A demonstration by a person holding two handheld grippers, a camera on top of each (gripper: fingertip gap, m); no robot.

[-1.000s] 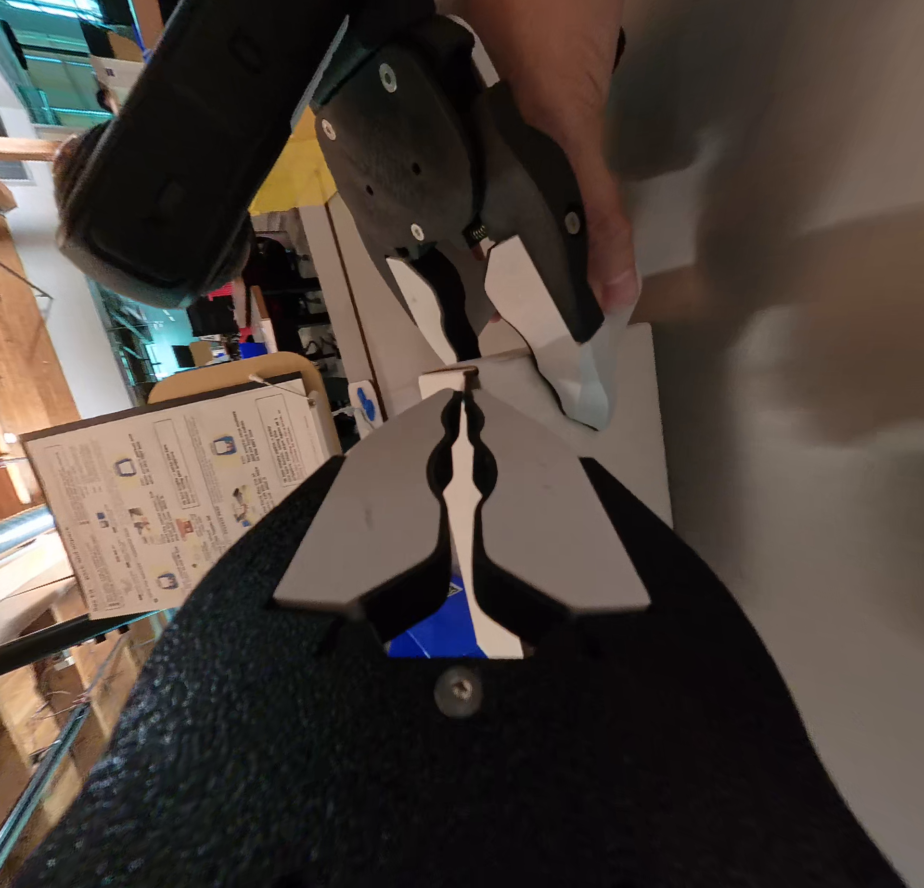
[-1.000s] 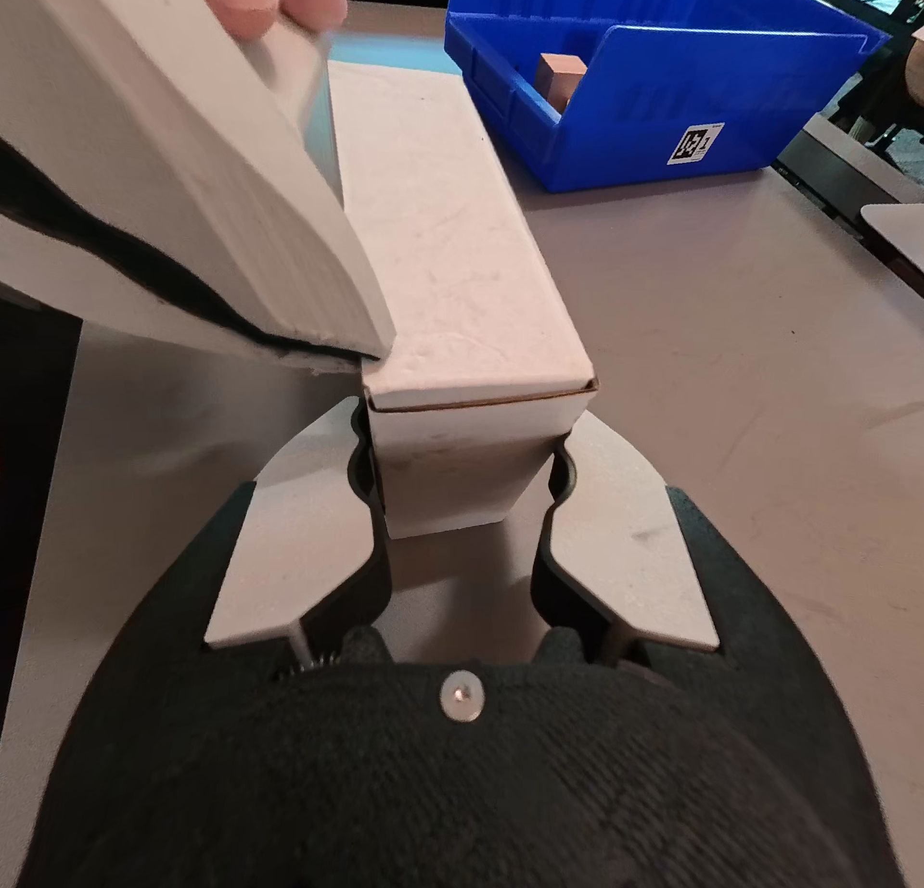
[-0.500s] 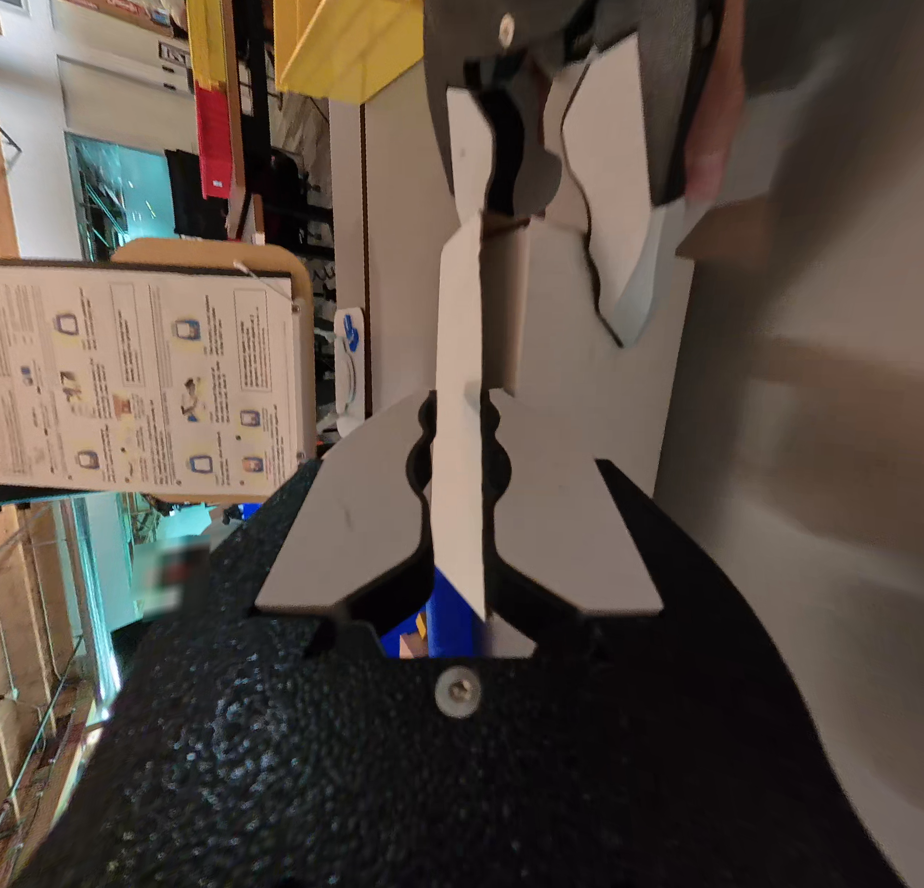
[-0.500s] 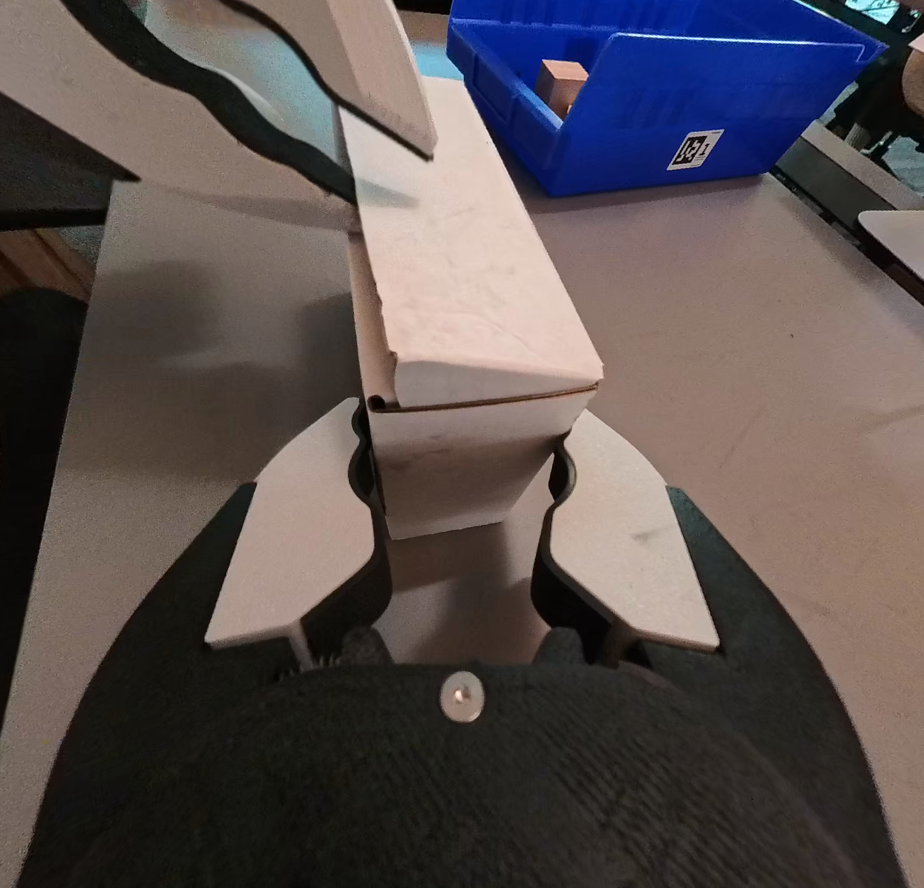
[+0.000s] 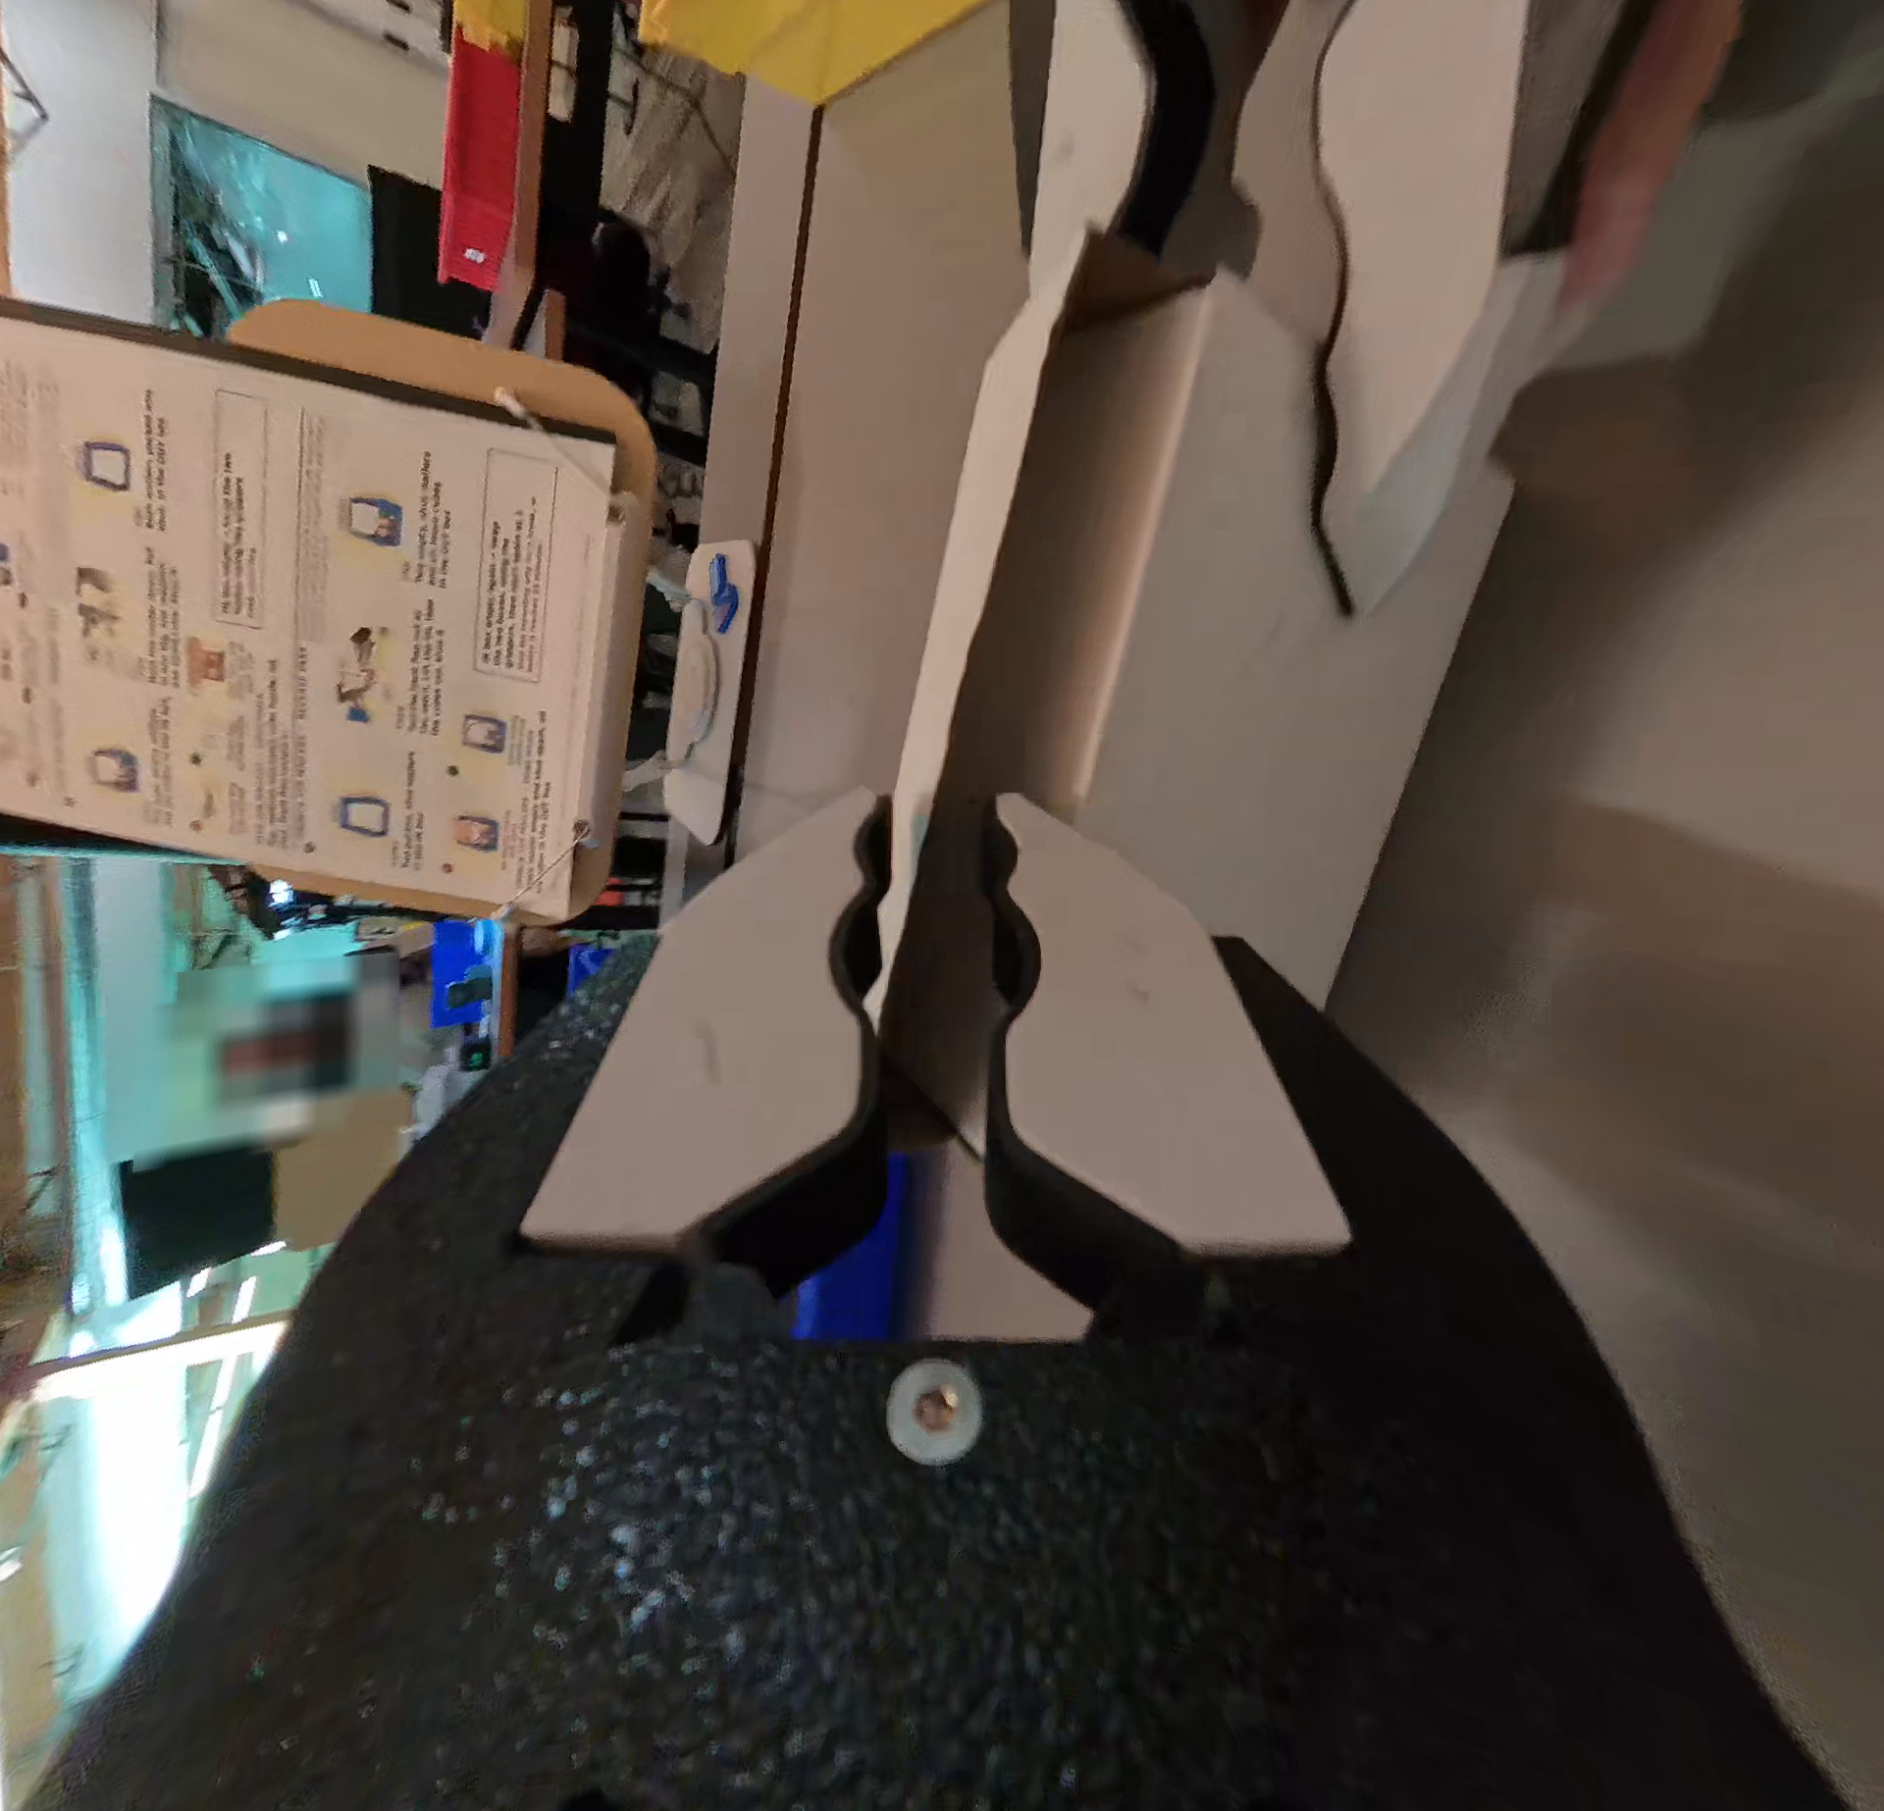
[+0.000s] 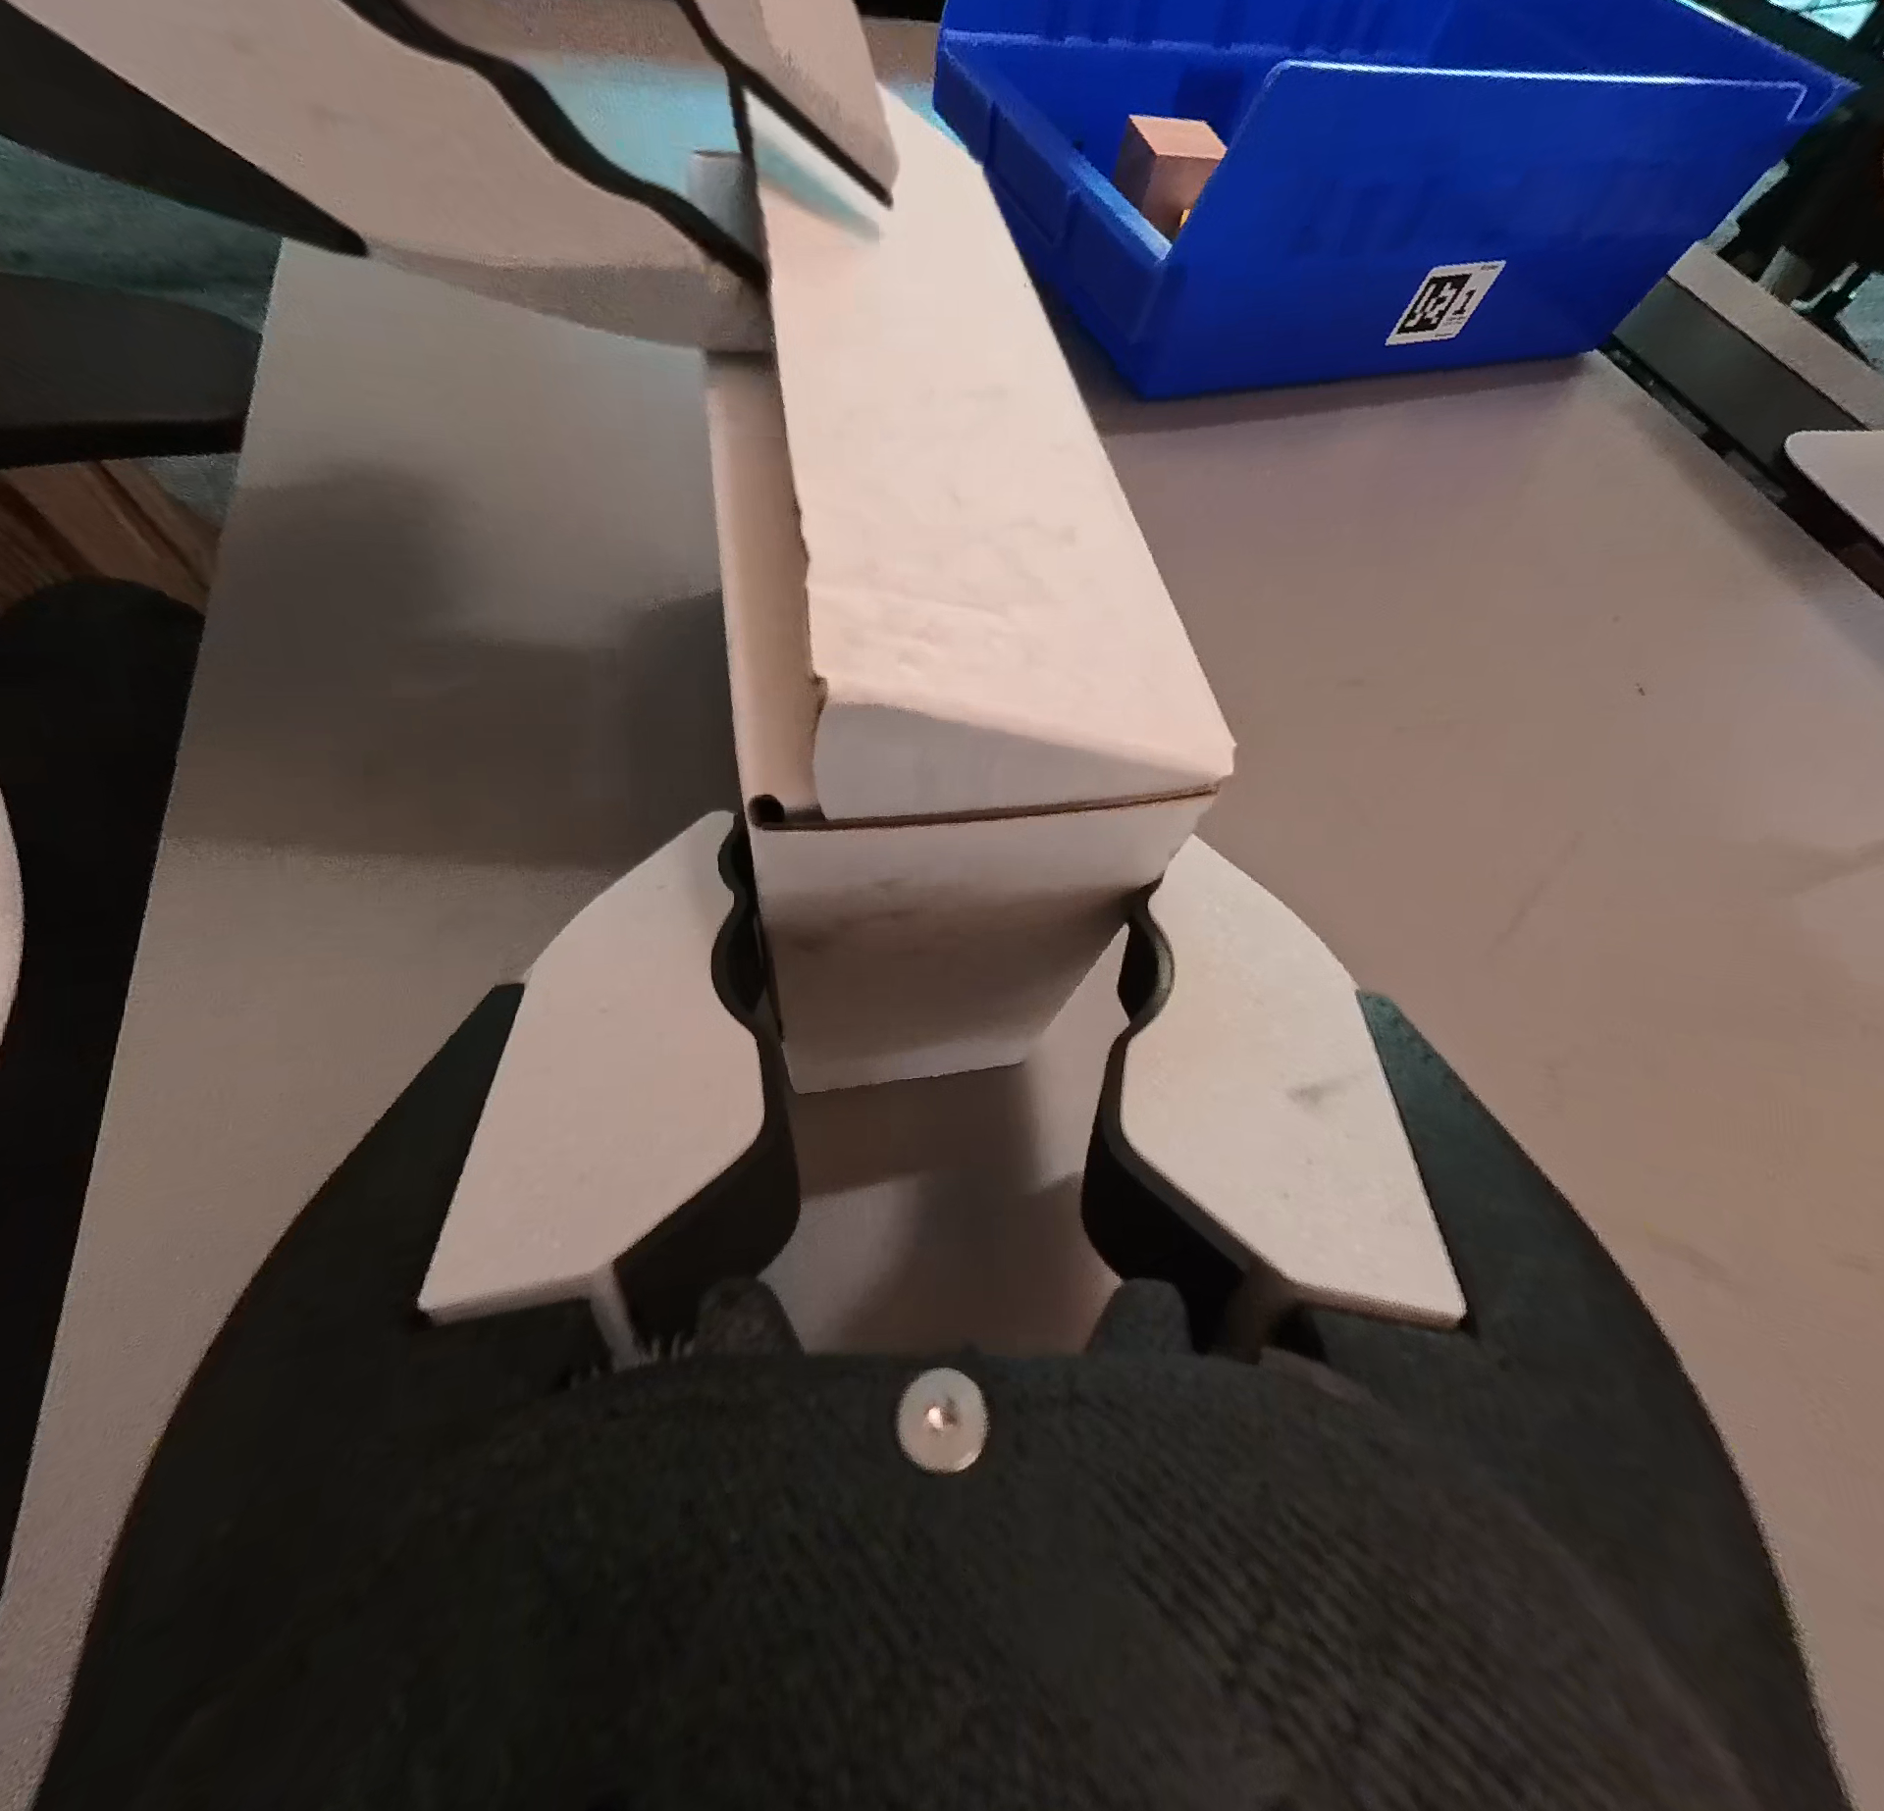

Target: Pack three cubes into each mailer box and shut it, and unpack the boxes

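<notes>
Lid [image 6: 979, 498] of the white mailer box [image 6: 948, 906] now lifted along its left edge, tilted up clear of the front wall, where a second ago closed flat. Left gripper [image 6: 760, 192] shifted from low over the near left lid edge to the far end, jaws pinching the raised lid [image 5: 979, 580].

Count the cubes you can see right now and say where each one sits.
1. A brown cube sits inside the blue bin at the table's far right. More may be hidden behind the bin's walls or inside the white mailer box.
</notes>
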